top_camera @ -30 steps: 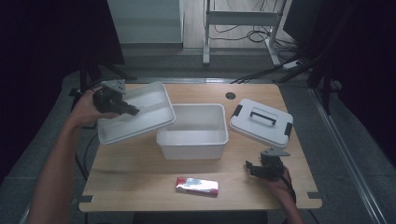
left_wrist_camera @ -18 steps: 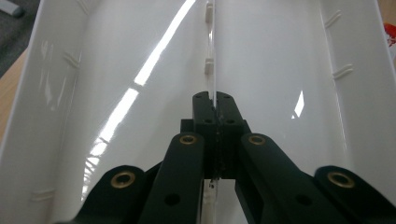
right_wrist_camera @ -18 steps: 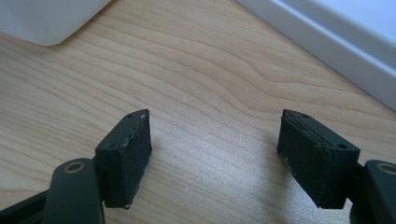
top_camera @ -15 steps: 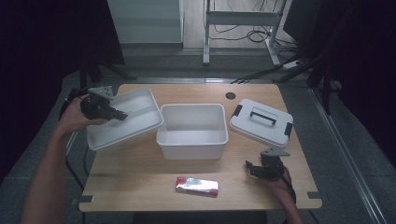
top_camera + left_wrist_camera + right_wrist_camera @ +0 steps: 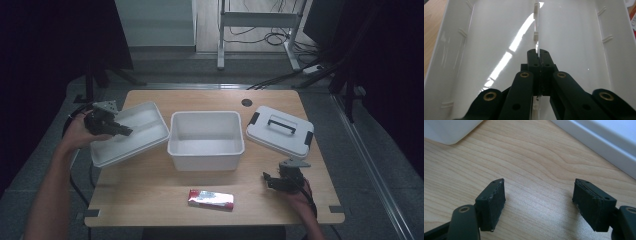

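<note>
Wooden table, dark room around. Left forearm reaches in from lower left; left gripper clamped on centre divider of white tray. Tray at table's left edge, just beside white bin, long axis diagonal, tilted. Right gripper low near front right, jaws wide, empty.

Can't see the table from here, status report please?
Left claw shut on white tray by its middle divider, tray at table's left edge. Right claw open over bare wood. Open bin, lid, red packet lie apart, nothing in the way.
</note>
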Tool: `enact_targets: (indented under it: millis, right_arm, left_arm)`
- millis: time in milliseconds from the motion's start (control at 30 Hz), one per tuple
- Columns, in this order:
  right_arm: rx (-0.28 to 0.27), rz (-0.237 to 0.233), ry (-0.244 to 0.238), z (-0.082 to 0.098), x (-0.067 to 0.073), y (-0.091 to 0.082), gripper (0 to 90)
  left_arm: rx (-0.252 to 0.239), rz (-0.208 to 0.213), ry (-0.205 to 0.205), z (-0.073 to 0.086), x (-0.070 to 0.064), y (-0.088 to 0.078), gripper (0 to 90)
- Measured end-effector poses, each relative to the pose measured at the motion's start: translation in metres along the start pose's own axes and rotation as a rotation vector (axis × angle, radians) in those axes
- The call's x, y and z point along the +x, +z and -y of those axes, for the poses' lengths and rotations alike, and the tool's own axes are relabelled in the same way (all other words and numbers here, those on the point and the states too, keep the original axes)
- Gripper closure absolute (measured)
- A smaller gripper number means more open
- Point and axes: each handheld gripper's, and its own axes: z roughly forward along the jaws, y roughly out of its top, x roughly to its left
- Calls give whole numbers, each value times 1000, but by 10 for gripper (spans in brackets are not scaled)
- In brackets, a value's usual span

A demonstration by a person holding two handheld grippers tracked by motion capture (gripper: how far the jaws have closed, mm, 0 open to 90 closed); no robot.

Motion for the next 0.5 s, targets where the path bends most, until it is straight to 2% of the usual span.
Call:
enact_targets:
  millis: [167, 500]
  right_arm:
    - [0, 0, 0, 0, 0, 0, 254]
    - [0, 1, 0, 0, 0, 0, 254]
  left_arm:
    - [0, 1, -29, 11, 4, 6, 898]
    - [59, 11, -60, 33, 10, 37, 898]
